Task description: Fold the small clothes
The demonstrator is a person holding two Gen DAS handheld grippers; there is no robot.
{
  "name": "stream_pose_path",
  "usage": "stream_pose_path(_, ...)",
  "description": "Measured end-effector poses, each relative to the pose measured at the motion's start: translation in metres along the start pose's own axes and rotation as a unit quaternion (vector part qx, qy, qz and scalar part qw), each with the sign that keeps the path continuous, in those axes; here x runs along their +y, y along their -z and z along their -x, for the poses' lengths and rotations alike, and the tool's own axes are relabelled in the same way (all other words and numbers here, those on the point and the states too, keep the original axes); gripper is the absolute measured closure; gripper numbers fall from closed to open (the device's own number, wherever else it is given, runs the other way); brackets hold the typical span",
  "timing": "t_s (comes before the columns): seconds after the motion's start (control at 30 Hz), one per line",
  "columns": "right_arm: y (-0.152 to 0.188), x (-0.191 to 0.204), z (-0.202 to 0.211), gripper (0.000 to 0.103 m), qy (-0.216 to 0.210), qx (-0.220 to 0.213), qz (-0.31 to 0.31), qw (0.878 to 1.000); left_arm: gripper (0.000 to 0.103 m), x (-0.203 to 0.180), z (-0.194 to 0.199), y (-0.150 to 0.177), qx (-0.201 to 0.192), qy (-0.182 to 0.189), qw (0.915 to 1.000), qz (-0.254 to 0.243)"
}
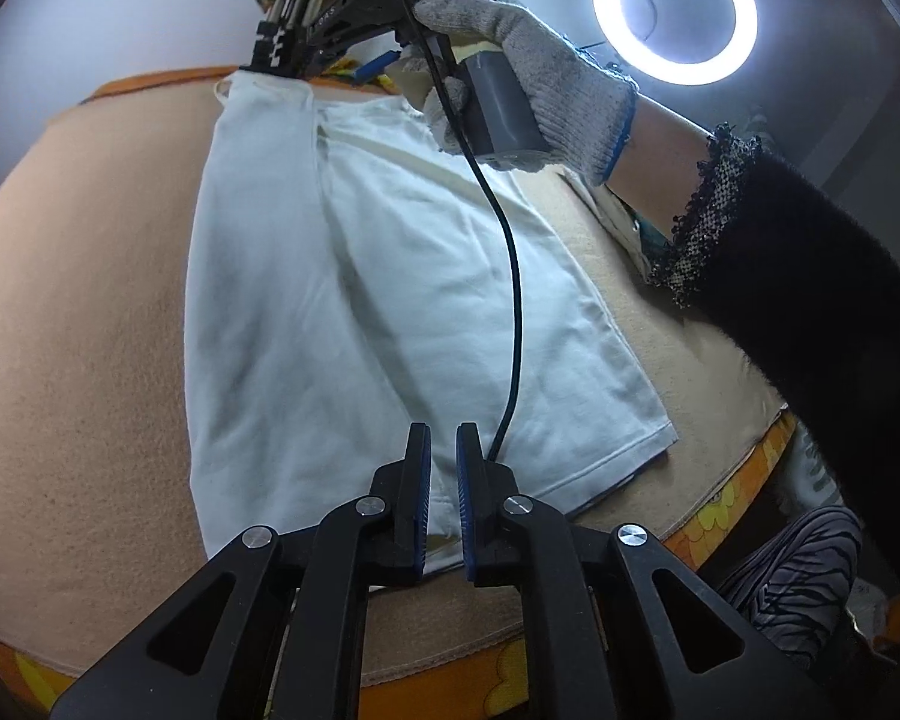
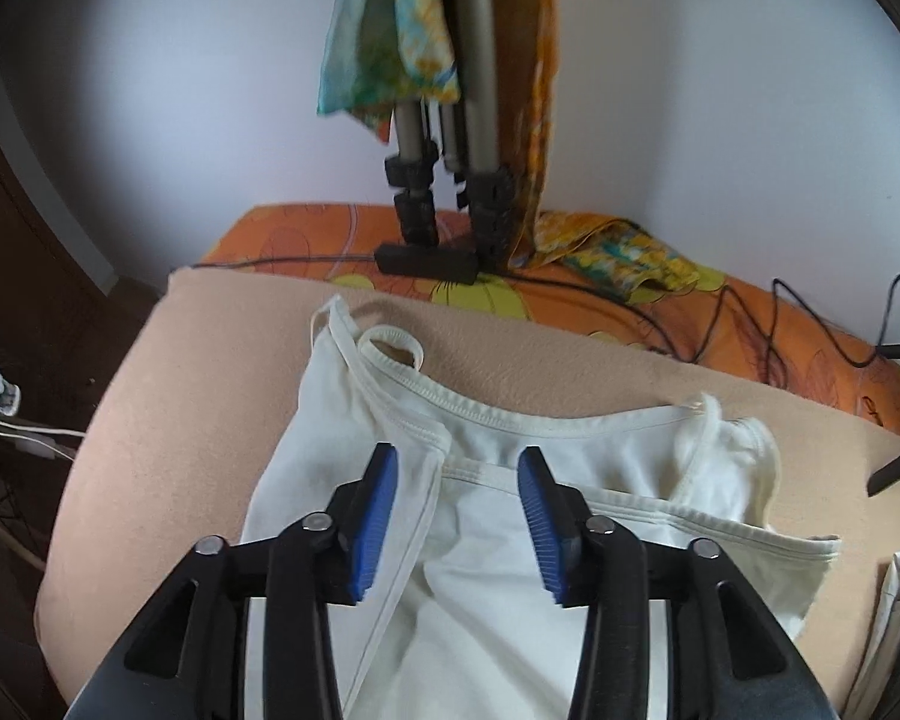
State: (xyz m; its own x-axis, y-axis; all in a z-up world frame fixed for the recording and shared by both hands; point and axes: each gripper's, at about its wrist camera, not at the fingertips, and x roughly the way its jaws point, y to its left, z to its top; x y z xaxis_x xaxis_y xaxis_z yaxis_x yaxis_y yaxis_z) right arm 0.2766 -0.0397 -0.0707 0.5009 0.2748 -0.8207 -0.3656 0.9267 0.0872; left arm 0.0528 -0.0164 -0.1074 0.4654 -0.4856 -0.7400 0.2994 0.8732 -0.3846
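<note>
A white tank top (image 1: 354,300) lies flat on a beige blanket (image 1: 78,312), its left side folded over the middle. My left gripper (image 1: 444,438) hovers over the hem end, jaws slightly apart with nothing between them. My right gripper (image 2: 457,461) is open and empty, just above the strap end of the tank top (image 2: 510,540), near the neckline. In the left wrist view the right gripper (image 1: 276,54) sits at the far end of the garment, held by a gloved hand (image 1: 528,78), its cable (image 1: 513,300) trailing across the cloth.
A tripod (image 2: 444,198) draped with patterned cloth stands beyond the blanket on an orange floral sheet (image 2: 750,324) with black cables (image 2: 720,312). A ring light (image 1: 675,9) glows at upper right. The blanket's front edge (image 1: 450,660) is close to my left gripper.
</note>
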Motion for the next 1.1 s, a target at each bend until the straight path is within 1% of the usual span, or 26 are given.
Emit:
stream_pose_path(0.03,0.000,-0.003,0.009,0.050,0.000,-0.009,-0.001,1.000,0.096,-0.002,0.002,0.000,-0.004,-0.001,1.0000,-0.004)
stream_pose_path(0.1,0.001,-0.012,0.028,0.047,-0.008,-0.026,-0.003,1.000,0.096,-0.006,0.006,-0.002,-0.014,0.001,0.9999,-0.009)
stream_pose_path(0.27,0.008,-0.034,0.076,0.045,-0.029,-0.055,-0.014,0.998,0.096,-0.015,0.011,-0.007,-0.037,0.003,0.9992,-0.013)
stream_pose_path(0.43,0.028,-0.061,0.122,0.043,-0.034,-0.078,-0.024,0.996,0.096,-0.023,0.013,-0.013,-0.051,0.008,0.9985,-0.018)
stream_pose_path(0.53,0.039,-0.080,0.144,0.043,-0.029,-0.090,-0.032,0.995,0.096,-0.030,0.012,-0.015,-0.059,0.012,0.9979,-0.024)
stream_pose_path(0.63,0.049,-0.103,0.163,0.043,-0.022,-0.099,-0.044,0.994,0.096,-0.043,0.006,-0.015,-0.057,0.017,0.9975,-0.038)
stream_pose_path(0.77,0.067,-0.134,0.179,0.043,-0.012,-0.102,-0.058,0.993,0.096,-0.073,-0.010,-0.013,-0.045,0.025,0.9954,-0.081)
stream_pose_path(0.83,0.076,-0.148,0.186,0.043,-0.008,-0.103,-0.064,0.993,0.092,-0.090,-0.019,-0.010,-0.038,0.029,0.9933,-0.105)
stream_pose_path(0.9,0.084,-0.163,0.192,0.043,-0.005,-0.104,-0.069,0.992,0.078,-0.103,-0.028,-0.007,-0.029,0.036,0.9913,-0.123)
stream_pose_path(1.1,0.102,-0.200,0.204,0.043,0.007,-0.104,-0.079,0.991,0.077,-0.131,-0.055,0.003,-0.001,0.041,0.9867,-0.158)
